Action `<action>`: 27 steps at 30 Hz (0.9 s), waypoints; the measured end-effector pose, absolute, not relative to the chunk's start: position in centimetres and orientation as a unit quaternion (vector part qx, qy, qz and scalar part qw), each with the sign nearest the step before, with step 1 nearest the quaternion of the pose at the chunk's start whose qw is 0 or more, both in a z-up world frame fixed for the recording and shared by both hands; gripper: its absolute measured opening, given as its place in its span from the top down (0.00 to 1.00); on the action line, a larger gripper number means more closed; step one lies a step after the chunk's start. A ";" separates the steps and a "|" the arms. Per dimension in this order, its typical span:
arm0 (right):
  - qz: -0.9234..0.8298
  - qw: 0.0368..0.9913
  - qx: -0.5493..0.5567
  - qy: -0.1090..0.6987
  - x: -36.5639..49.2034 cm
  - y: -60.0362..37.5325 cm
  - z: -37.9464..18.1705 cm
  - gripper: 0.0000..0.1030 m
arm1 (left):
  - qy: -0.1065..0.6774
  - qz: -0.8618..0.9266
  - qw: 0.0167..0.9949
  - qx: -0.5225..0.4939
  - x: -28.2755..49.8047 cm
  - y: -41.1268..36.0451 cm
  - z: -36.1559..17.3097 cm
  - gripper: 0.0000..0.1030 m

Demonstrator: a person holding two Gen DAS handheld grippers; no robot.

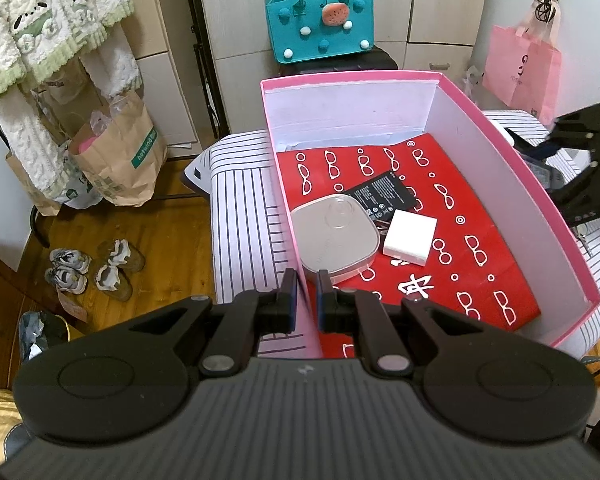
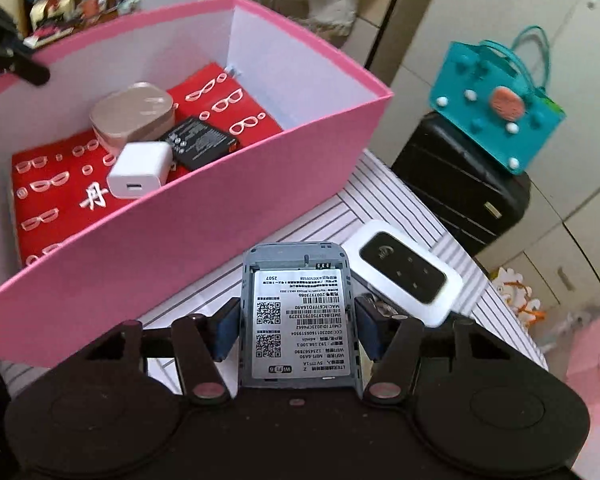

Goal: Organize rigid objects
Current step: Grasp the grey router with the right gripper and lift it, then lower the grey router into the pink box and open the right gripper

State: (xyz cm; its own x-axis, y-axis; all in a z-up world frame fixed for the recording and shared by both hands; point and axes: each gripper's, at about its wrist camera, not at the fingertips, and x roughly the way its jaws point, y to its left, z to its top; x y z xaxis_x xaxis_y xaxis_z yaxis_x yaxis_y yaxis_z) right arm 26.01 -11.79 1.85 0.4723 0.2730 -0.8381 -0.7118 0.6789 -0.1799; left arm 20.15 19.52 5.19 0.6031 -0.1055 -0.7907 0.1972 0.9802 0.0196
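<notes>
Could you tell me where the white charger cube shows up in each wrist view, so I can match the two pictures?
Left wrist view: the white charger cube lies inside the pink box, just right of the rounded grey case.
Right wrist view: the cube sits in the box, left of centre, in front of that case.
Shared landmark: the teal felt bag, also at the right here.

Teal felt bag (image 1: pixel 320 24) with pom-poms, on a black suitcase (image 2: pixel 460 184), far side. Pink shopping bag (image 1: pixel 520 68) hanging at far right. Brown paper bags (image 1: pixel 116 160) on the wooden floor (image 1: pixel 172 240), left. Two pairs of shoes (image 1: pixel 96 268) nearer. Cream fleece textiles (image 1: pixel 40 20) hanging, far left.
</notes>
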 end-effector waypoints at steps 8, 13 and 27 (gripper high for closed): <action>0.279 0.858 -0.171 0.396 25.2 -13.9 6.7 0.37 | 0.445 -0.089 0.888 0.071 20.0 19.2 5.3 0.92; 0.317 0.858 -0.135 0.380 24.8 -12.6 10.0 0.37 | 0.447 -0.094 0.887 0.072 19.8 19.3 5.6 0.93; 0.451 0.743 -0.182 0.460 25.3 0.9 6.0 0.37 | 0.442 -0.102 0.887 0.082 19.4 19.3 5.7 0.93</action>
State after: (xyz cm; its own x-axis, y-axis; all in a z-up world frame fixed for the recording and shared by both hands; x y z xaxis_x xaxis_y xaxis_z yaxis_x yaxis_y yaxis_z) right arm 25.32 0.94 6.00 0.1701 0.5030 -0.8474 -0.8383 0.5259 0.1440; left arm 19.38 19.26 5.68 0.5879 -0.1074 -0.8017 0.2532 0.9658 0.0563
